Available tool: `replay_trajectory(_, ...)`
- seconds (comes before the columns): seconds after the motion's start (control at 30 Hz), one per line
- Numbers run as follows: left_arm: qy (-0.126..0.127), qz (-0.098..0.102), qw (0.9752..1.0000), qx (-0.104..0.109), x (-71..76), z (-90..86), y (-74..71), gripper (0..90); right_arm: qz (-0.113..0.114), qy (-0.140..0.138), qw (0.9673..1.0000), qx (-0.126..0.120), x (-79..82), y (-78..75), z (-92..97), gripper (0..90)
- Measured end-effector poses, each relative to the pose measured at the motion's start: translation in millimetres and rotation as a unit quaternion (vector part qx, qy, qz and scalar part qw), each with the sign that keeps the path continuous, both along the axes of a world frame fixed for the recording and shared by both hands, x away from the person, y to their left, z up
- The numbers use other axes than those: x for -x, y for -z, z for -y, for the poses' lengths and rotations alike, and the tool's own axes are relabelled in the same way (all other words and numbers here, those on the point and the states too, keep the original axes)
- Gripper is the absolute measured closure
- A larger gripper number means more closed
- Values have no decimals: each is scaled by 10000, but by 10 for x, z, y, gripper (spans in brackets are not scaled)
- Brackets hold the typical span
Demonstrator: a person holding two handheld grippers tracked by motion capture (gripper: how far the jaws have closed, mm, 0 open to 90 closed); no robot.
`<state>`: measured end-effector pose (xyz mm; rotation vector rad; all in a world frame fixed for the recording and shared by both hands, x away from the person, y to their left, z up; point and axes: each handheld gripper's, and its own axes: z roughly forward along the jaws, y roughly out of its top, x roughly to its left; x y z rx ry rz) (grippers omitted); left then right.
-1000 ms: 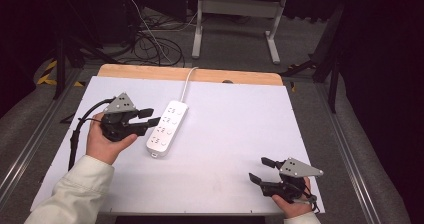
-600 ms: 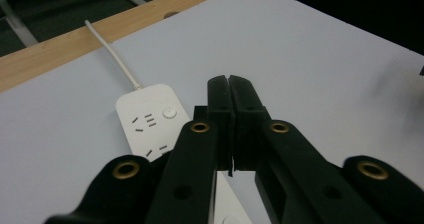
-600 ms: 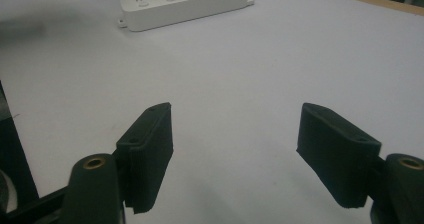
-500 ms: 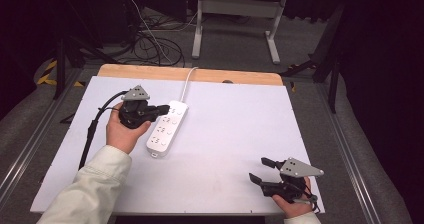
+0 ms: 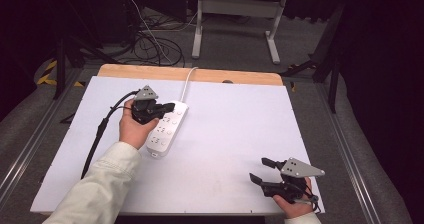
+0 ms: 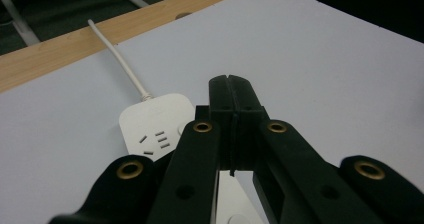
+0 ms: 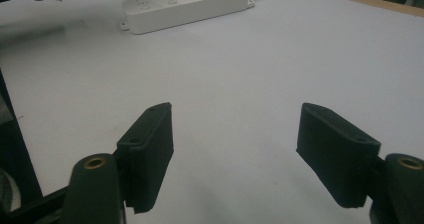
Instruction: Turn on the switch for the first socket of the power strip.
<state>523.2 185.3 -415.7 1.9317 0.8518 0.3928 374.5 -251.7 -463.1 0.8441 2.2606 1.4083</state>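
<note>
Your left gripper [image 5: 169, 106], jaws pressed together over the long white plastic power strip [image 5: 167, 129], meets something rigid, light and slippery—pinch its narrow sides; your right gripper [image 5: 262, 169] sits spread.

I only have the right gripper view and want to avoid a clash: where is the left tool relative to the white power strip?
Observer: The left tool is over the power strip, at its cord end.
Operator: Are its jaws open?
Observer: No, they are shut. The left gripper view shows the pads together with nothing between them.
Operator: Where does the cord go?
Observer: The cord runs away over the wooden far edge of the table.
</note>
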Motion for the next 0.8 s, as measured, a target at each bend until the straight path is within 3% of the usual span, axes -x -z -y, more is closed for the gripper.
replay_trajectory(0.17,43,164,9998,-118,-95,41,117,899,-11,-6,10000,-27,-4,3,5,312)
replay_trajectory(0.37,-5,57,9999,-111,-194,83,222,900,-27,-1,10000,-49,-4,4,20,312)
replay_trajectory(0.67,-11,-104,9986,-524,-326,176,274,900,-34,-16,10000,-51,-5,6,23,312)
replay_trajectory(0.8,32,-261,9980,-572,-388,224,265,900,-47,-19,10000,-57,-6,9,26,312)
